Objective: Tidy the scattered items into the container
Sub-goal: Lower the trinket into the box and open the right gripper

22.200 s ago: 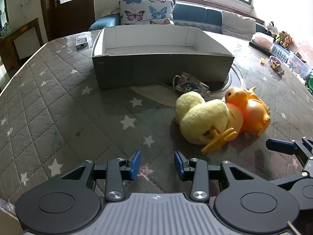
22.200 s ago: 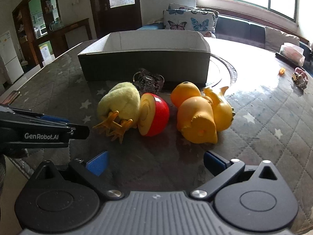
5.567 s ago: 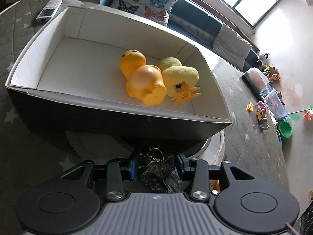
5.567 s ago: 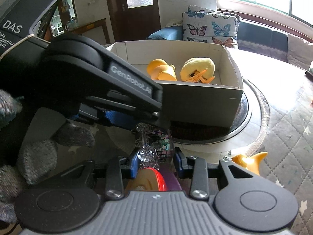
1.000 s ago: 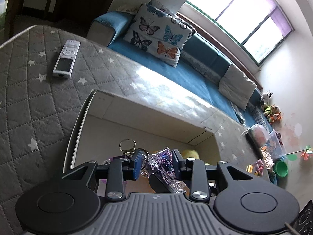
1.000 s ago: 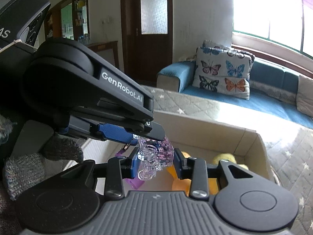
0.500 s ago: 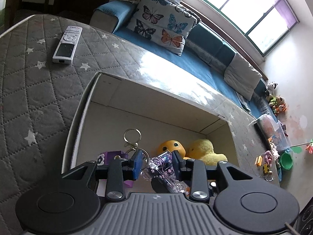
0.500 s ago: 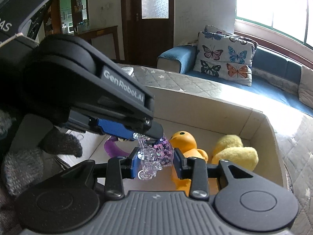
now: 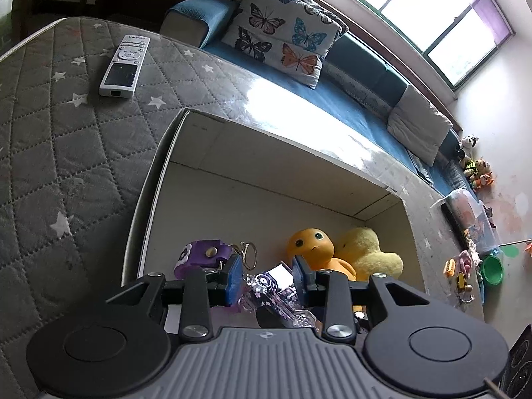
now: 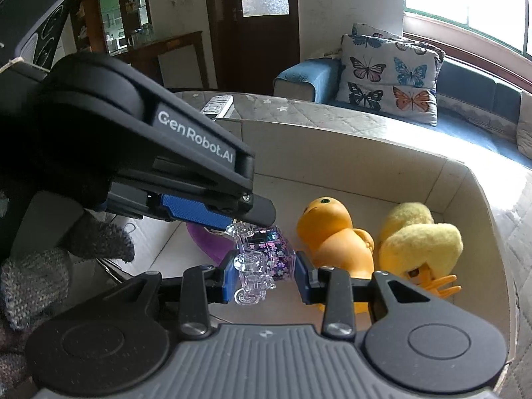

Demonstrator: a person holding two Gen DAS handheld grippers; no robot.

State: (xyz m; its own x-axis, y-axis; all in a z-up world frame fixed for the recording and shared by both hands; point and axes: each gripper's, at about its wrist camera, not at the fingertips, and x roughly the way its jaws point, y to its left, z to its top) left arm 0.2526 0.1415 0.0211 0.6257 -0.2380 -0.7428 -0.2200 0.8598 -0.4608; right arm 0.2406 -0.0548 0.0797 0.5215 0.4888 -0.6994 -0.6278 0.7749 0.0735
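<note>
Holding keychain (image 10: 262,259) over box (image 9: 159,179) | both tongs (image 10: 264,279) clamped | lower than before, purple toy (image 9: 199,256) visible

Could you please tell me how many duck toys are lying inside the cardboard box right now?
2: an orange rubber duck near the box middle, and a yellow plush duck touching it, against the right end wall. The gripper bodies may hide others.

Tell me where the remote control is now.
The remote control lies on the grey star-patterned quilted cover, upper left in the left wrist view, outside the box, beyond its far left corner.
</note>
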